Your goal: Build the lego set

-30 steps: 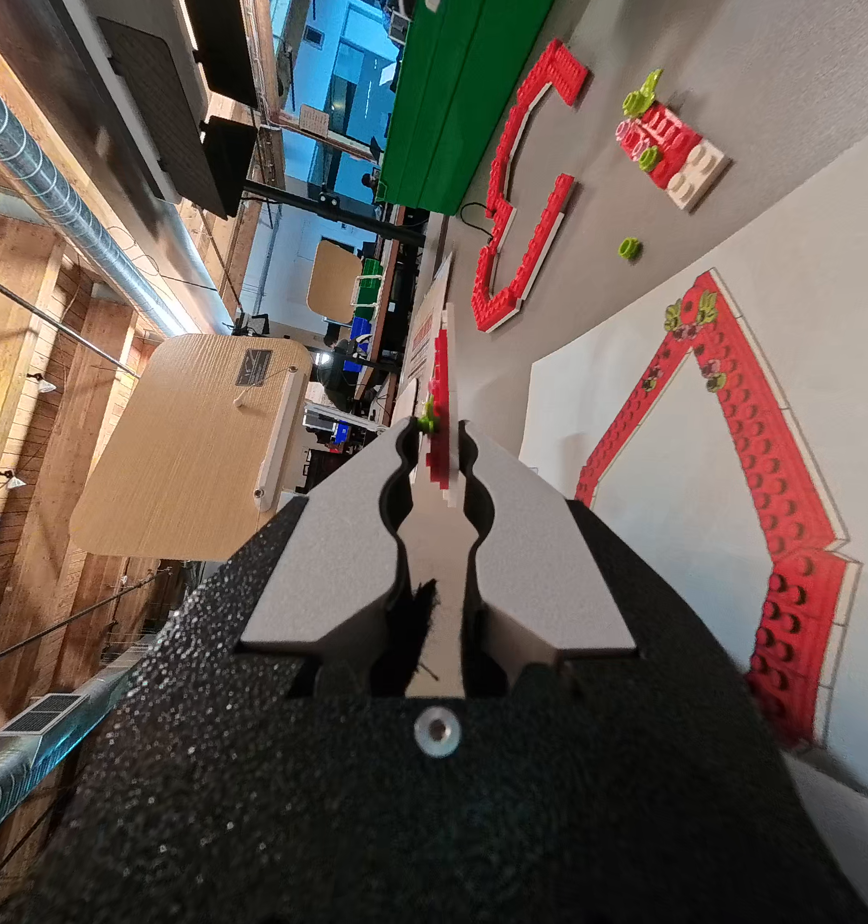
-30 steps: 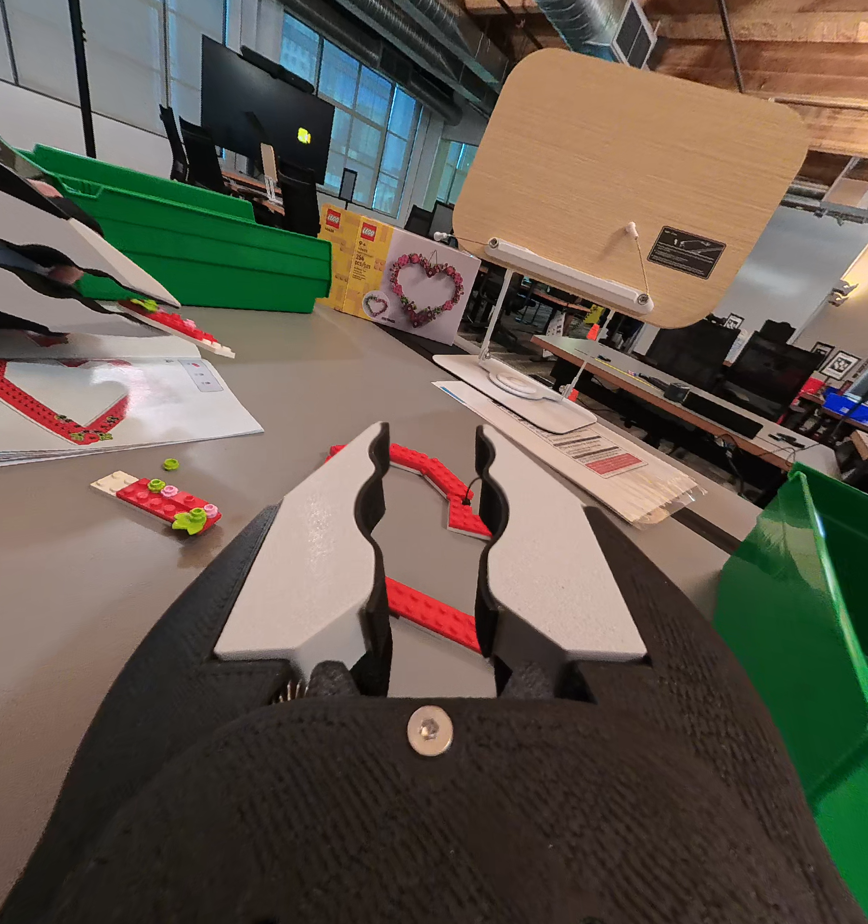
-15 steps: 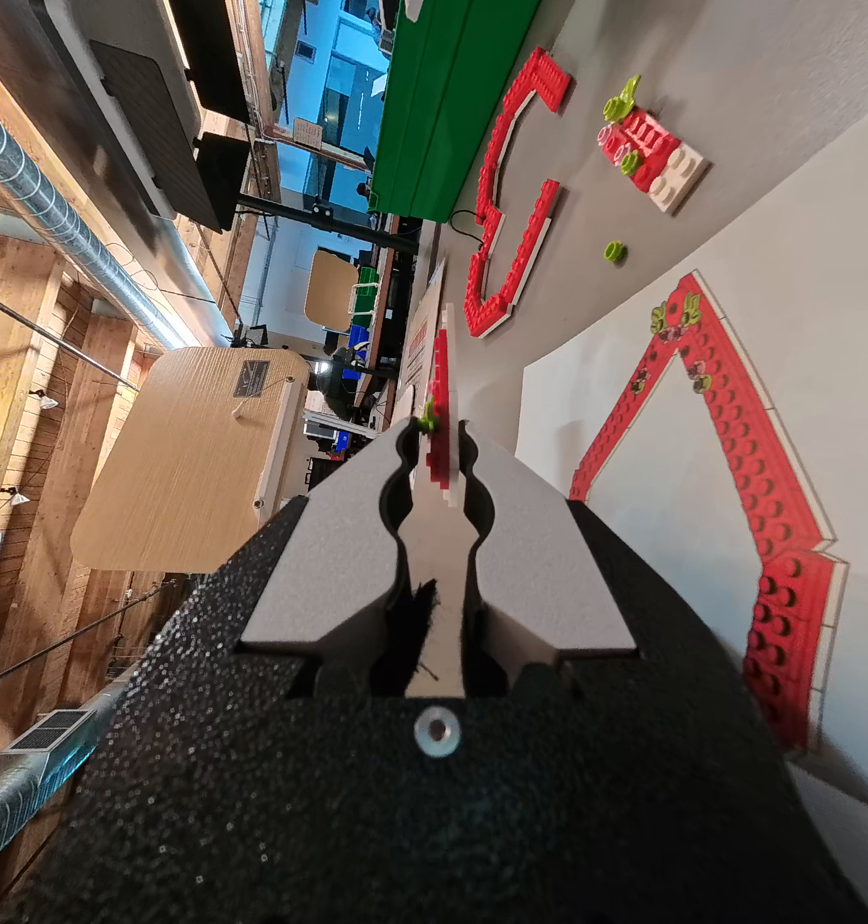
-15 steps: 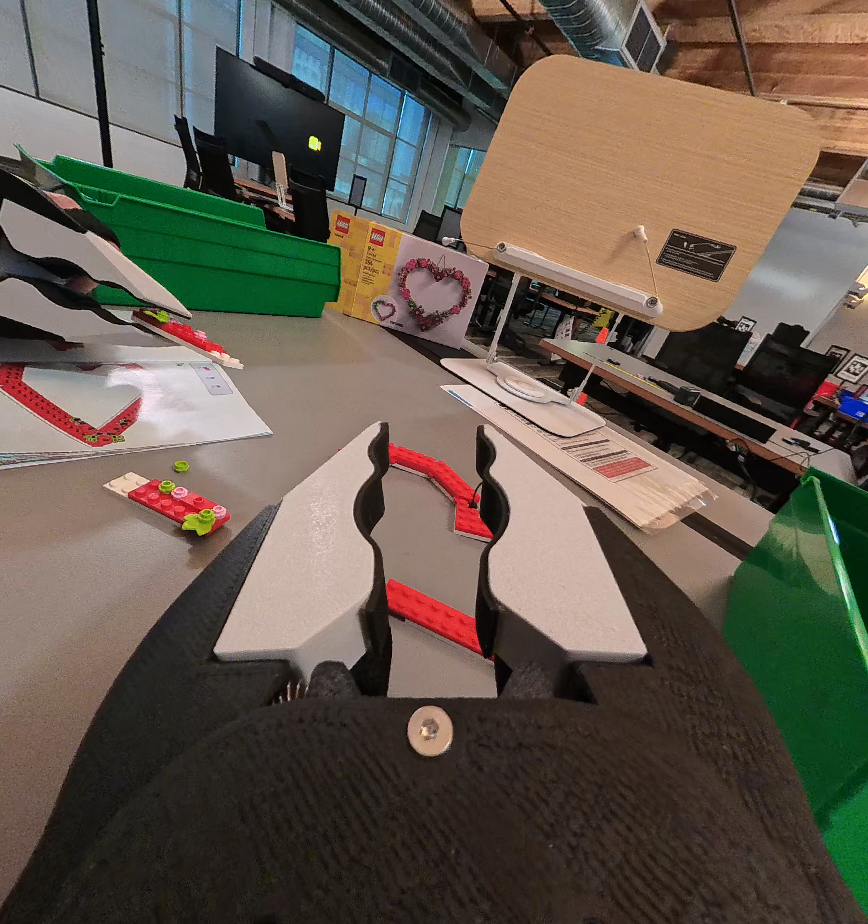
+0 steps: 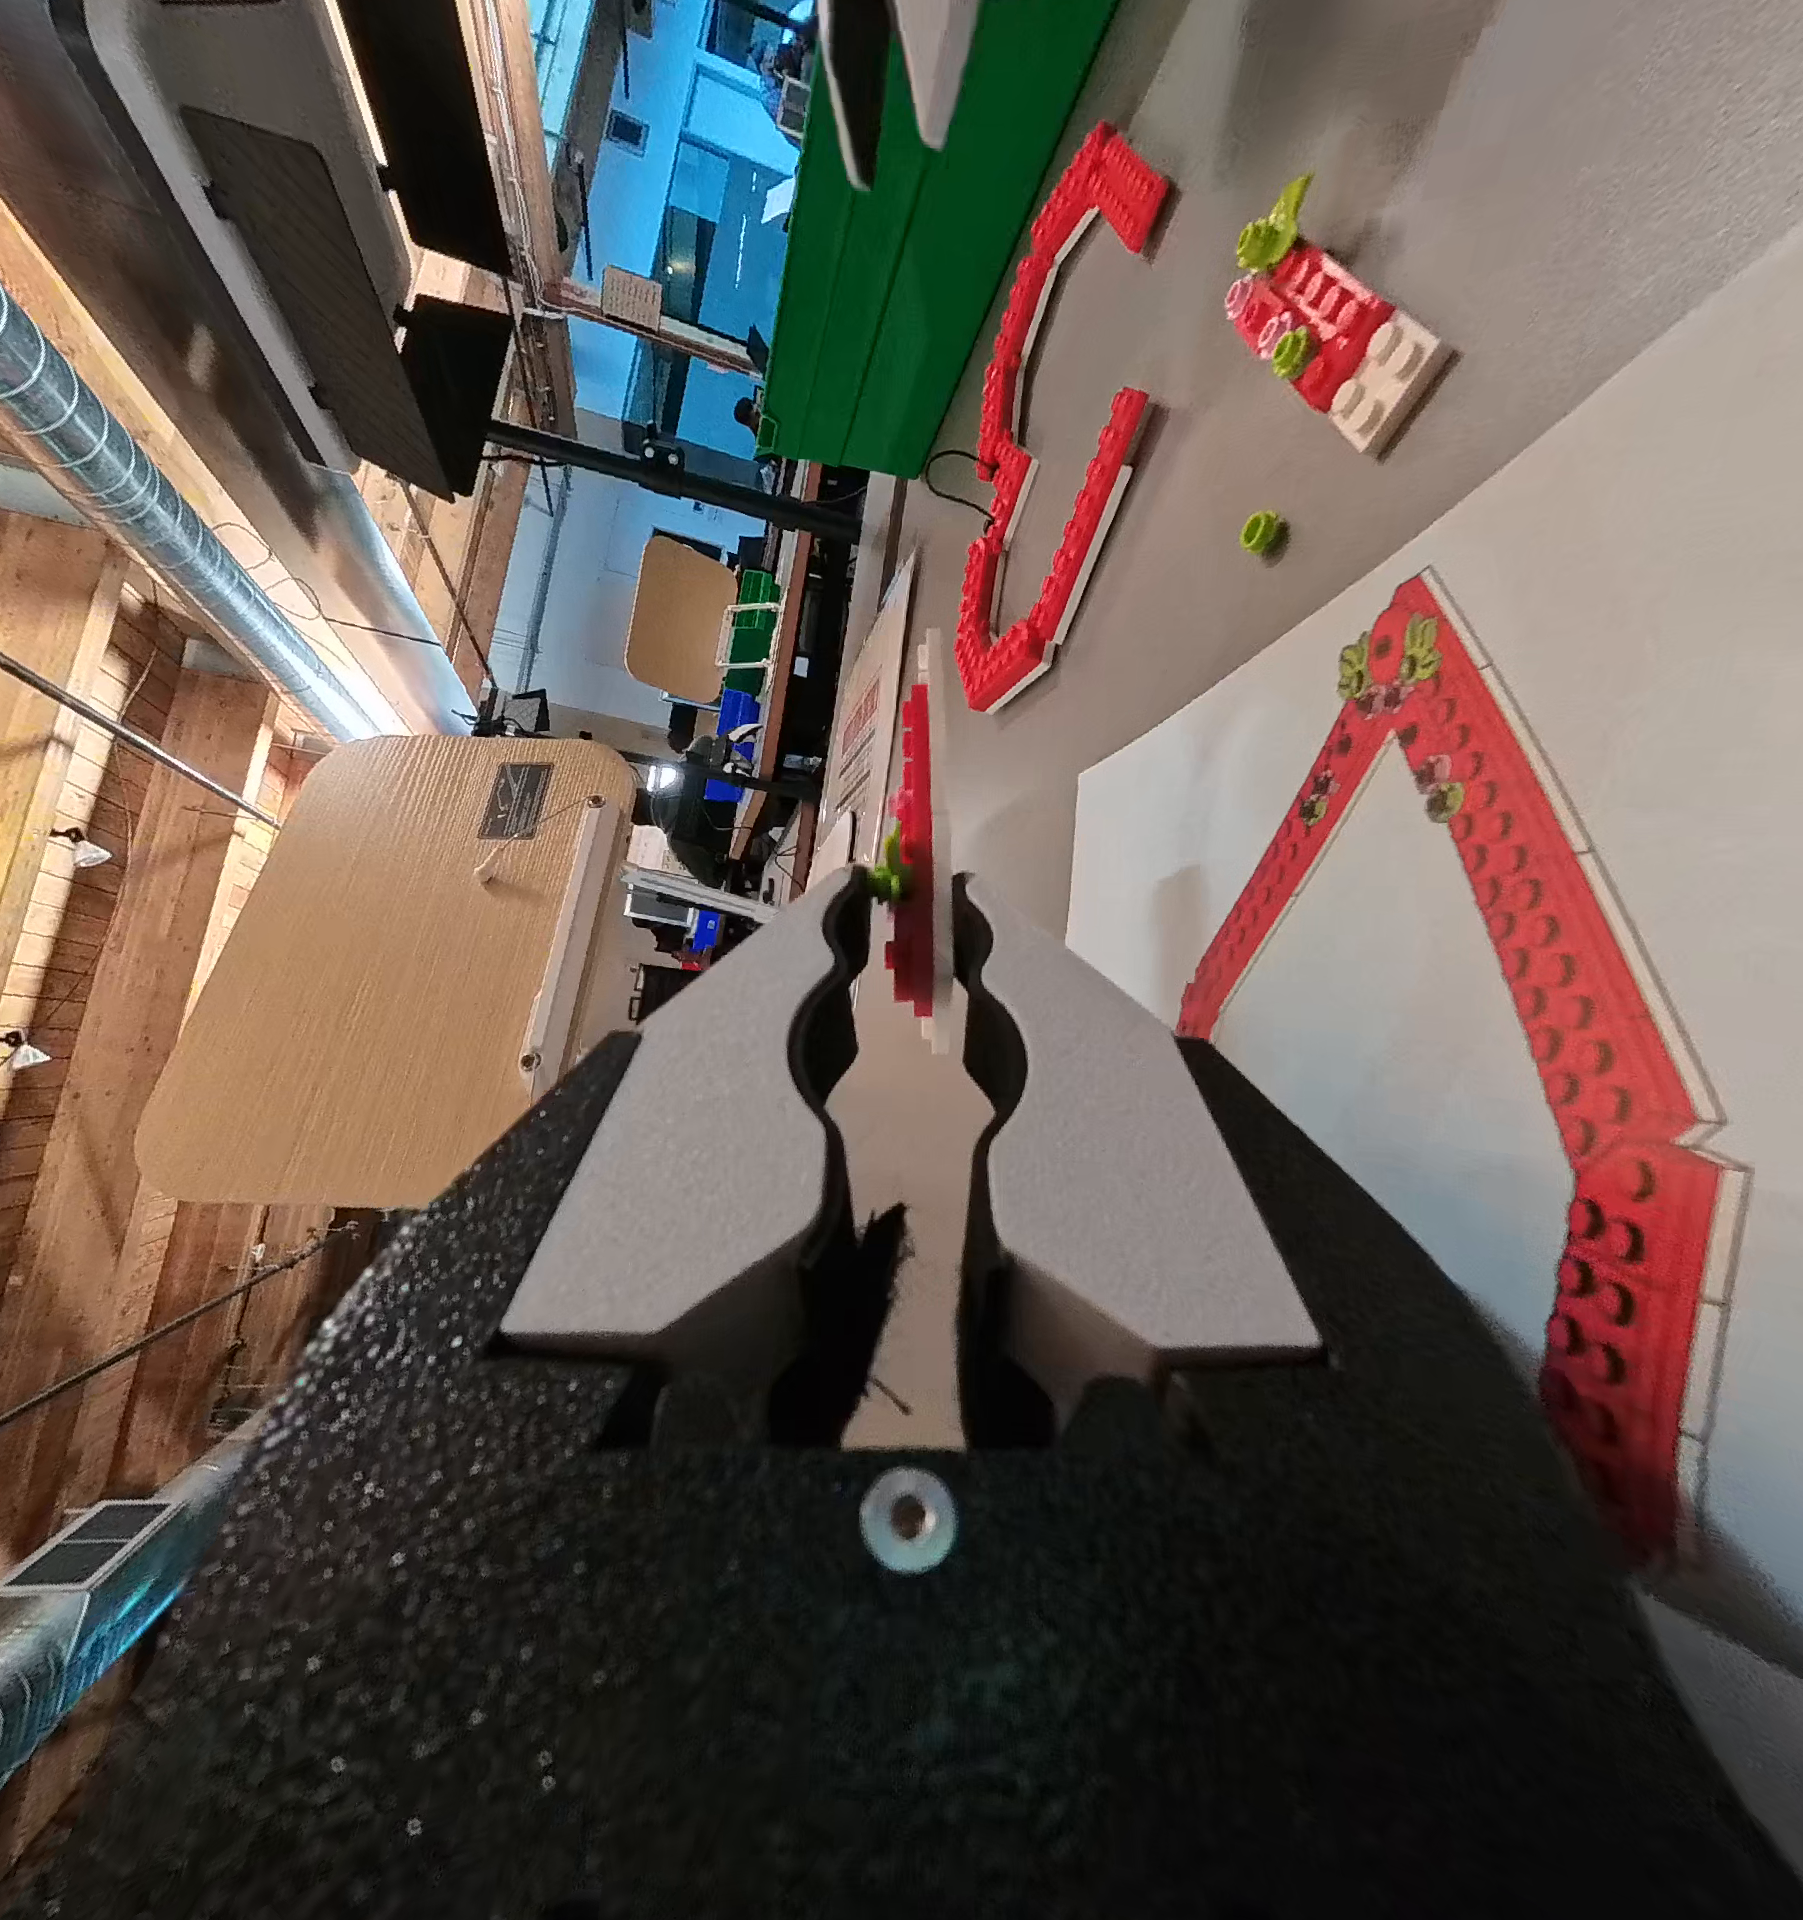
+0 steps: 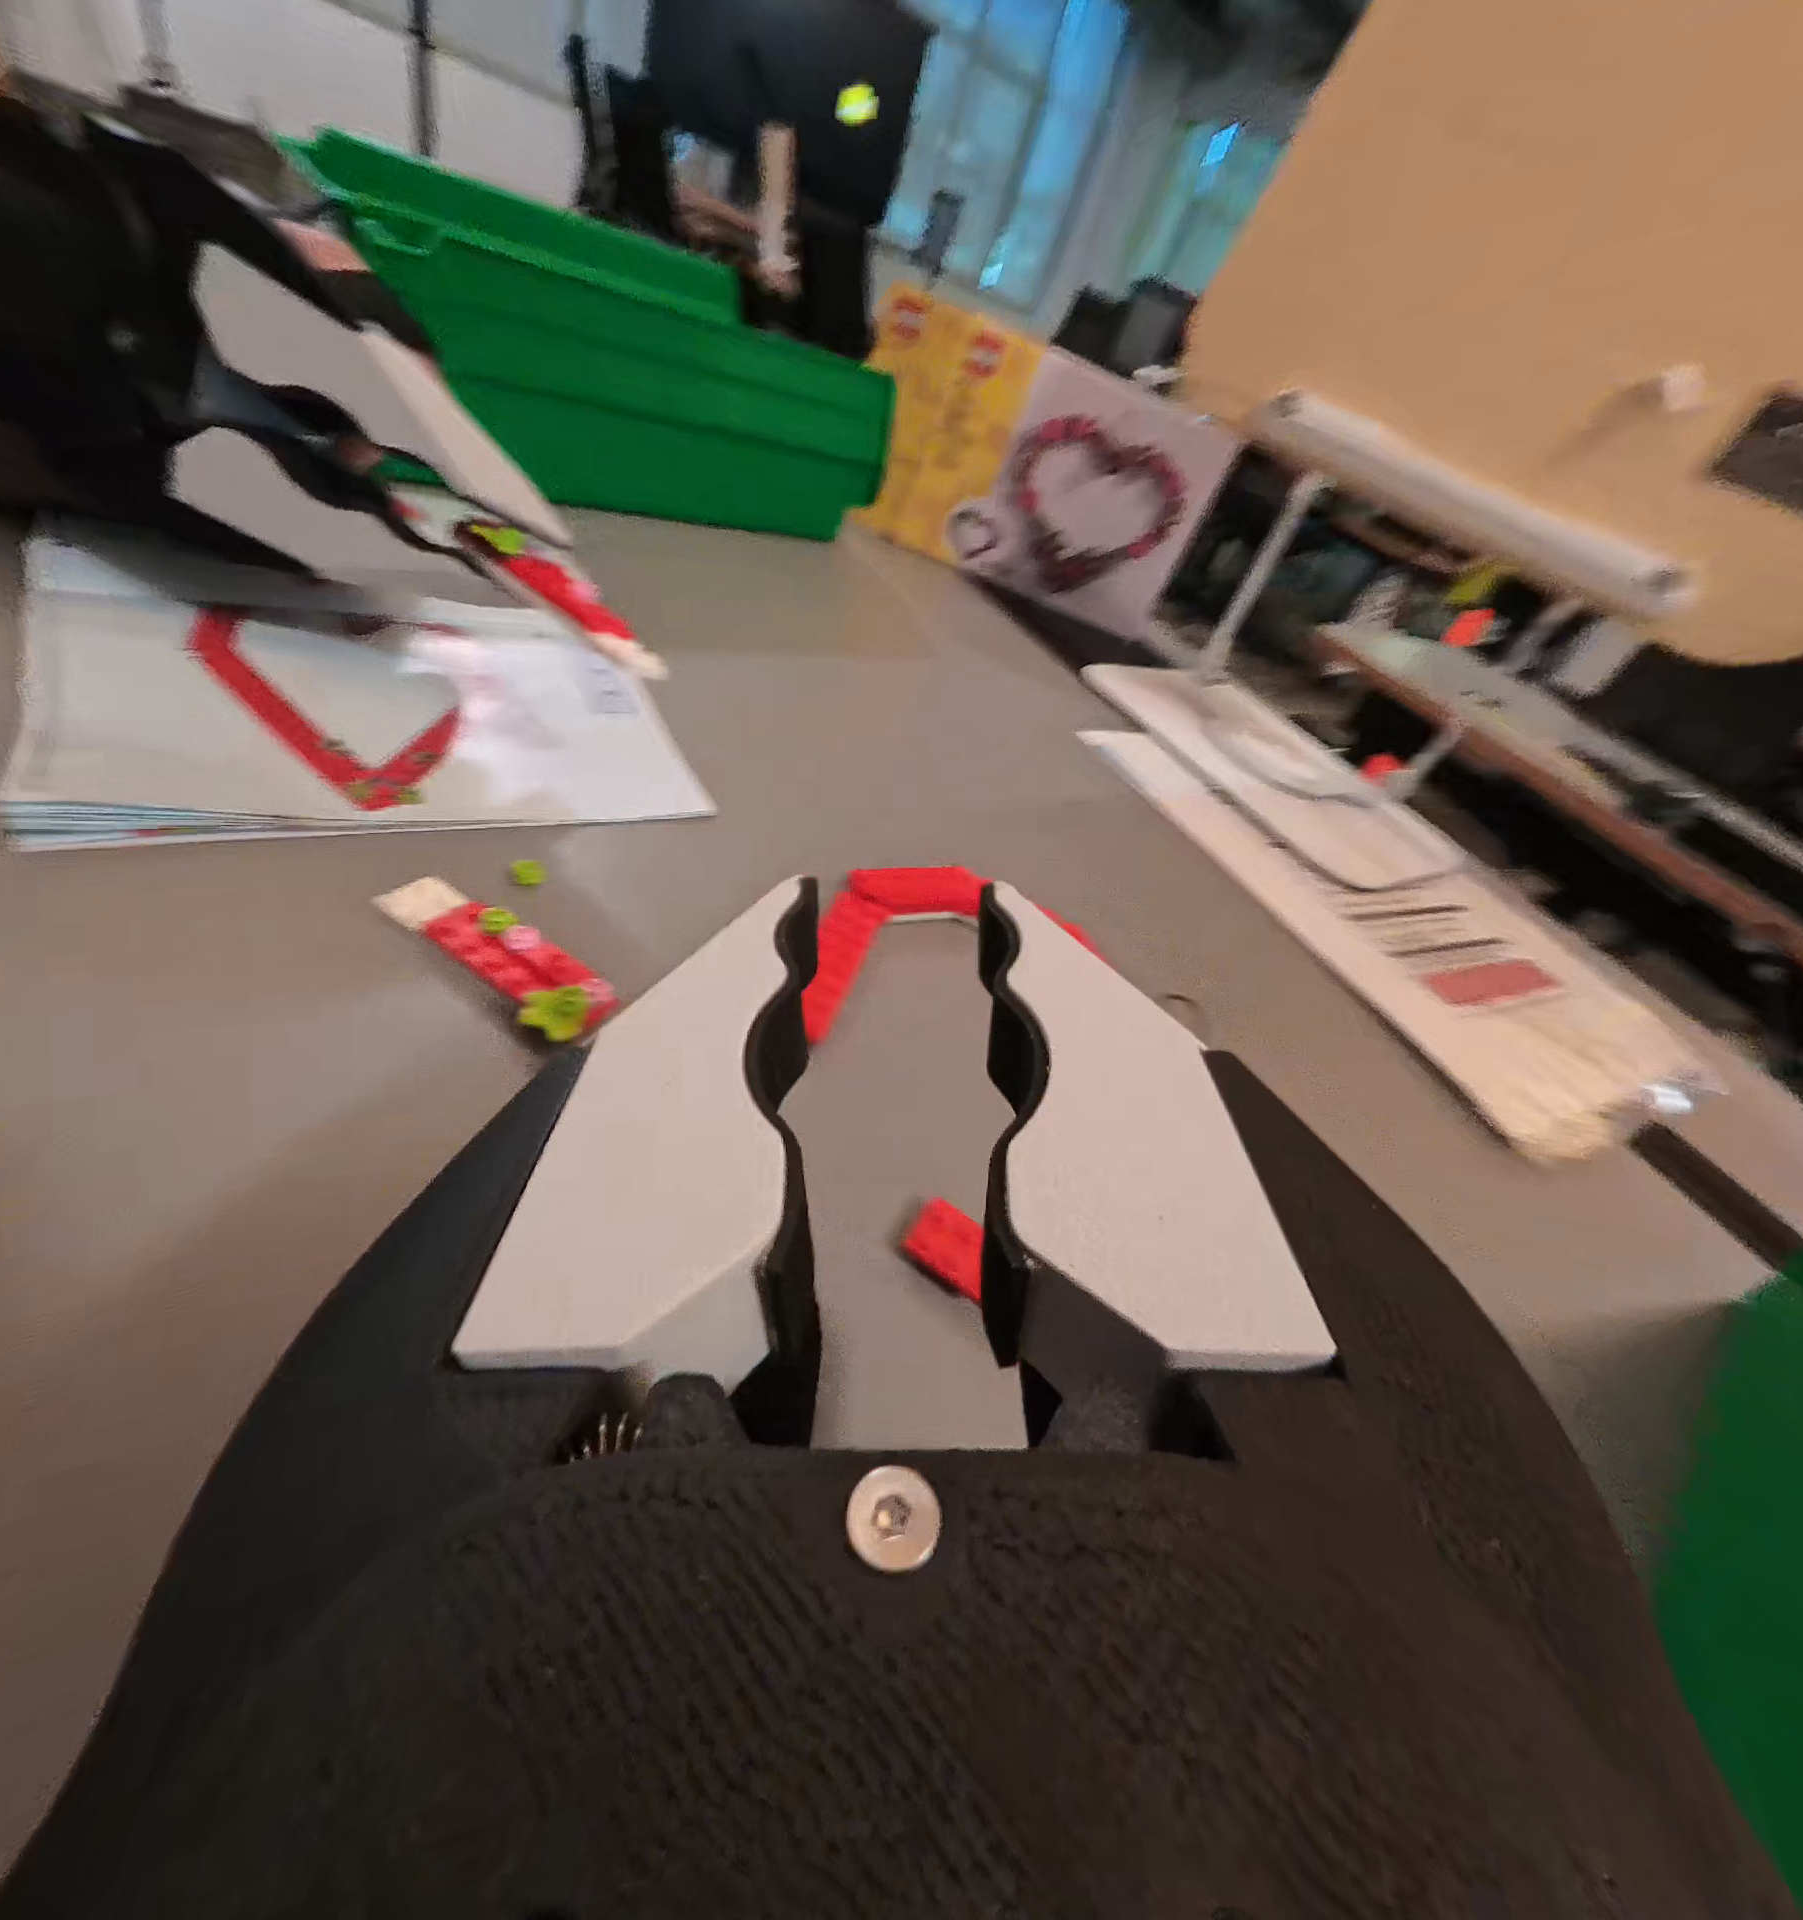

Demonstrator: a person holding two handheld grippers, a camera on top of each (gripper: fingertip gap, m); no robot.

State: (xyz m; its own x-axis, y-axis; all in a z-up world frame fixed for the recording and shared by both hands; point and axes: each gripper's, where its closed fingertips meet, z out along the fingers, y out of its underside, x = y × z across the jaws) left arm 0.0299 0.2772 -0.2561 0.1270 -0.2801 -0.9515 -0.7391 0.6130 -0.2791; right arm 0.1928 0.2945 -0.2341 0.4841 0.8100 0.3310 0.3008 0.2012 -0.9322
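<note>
Red lego strip pinched in left hand-held gripper; right hand-held gripper spread.

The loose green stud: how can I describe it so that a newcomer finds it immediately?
Start at the open instruction booklet lying on the grey table. Just beyond its edge, toward the short red and white strip, lies the loose green stud. It alone sits bare on the table; the other green pieces are attached to red strips.

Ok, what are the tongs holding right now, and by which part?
The left tongs pinch a red-and-white lego strip at its near end, beside a lime leaf piece. The right tongs are open and hold nothing.
</note>
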